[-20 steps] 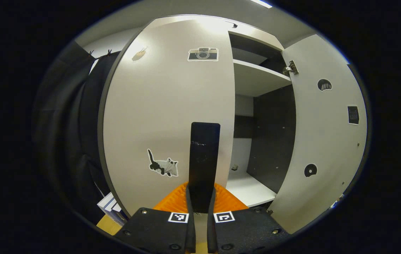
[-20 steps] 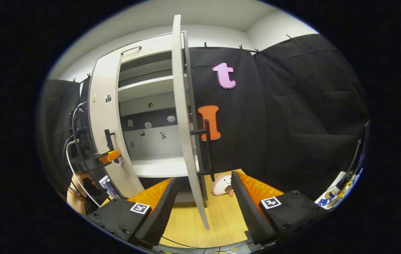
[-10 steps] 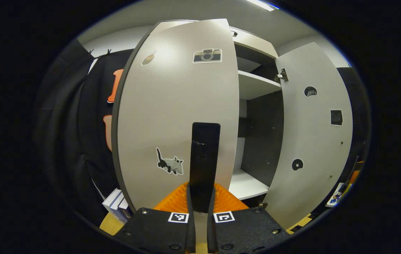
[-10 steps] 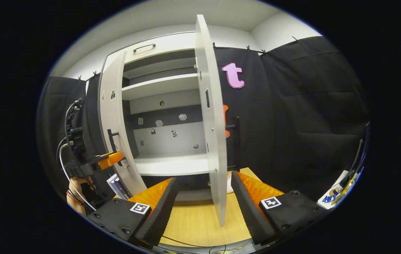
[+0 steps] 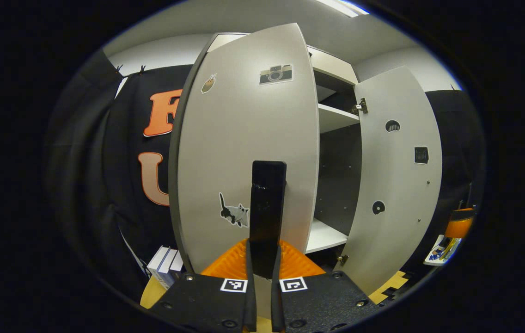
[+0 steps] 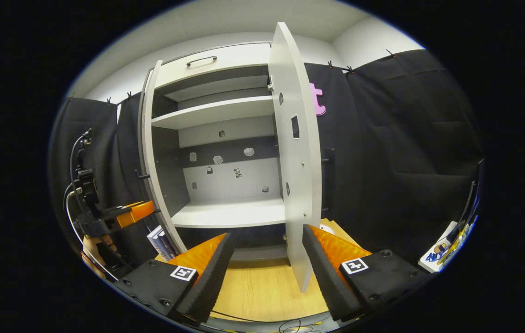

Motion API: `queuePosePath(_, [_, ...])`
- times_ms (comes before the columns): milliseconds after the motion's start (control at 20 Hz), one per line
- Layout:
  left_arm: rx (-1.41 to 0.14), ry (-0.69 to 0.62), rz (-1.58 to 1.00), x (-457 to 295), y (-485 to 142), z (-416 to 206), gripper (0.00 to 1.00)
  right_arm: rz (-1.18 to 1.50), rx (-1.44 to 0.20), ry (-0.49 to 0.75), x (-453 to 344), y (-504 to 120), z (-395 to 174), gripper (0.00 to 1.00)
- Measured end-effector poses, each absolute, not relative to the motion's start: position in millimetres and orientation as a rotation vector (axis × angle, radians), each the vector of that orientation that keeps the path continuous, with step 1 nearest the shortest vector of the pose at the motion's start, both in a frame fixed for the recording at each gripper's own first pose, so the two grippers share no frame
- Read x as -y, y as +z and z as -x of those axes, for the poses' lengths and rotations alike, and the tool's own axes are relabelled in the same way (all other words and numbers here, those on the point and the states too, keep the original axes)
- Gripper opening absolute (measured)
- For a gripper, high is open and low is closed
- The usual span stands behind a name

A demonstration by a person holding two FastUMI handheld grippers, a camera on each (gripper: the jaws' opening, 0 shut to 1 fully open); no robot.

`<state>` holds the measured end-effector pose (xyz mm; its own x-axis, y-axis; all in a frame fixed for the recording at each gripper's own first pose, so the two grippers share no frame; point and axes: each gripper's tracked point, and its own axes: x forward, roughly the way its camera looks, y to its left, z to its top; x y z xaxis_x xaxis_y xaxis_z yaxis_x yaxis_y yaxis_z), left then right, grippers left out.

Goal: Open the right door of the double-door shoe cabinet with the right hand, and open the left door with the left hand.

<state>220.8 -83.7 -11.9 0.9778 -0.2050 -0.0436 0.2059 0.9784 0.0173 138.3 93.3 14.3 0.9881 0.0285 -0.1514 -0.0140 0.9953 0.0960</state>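
Shoe cabinet at the rear, on the wooden floor. Left door stands open at left, right door open at right, shelves between them. Left gripper clasps the left door's handle. Books stand below-left of the left door. Right gripper lies before the right door's edge.

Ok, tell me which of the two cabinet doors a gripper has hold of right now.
The left door, the one with the cat sticker: the left gripper has its jaws shut on its black handle. The right door stands free between the right gripper's open jaws.
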Motion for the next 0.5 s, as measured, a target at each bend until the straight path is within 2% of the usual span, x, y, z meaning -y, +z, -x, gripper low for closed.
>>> queuePosePath(500, [-0.036,-0.205,-0.020,65.8,-10.8,-210.9,0.08,-0.096,-0.143,0.035,-117.3,11.0,-132.5,0.98])
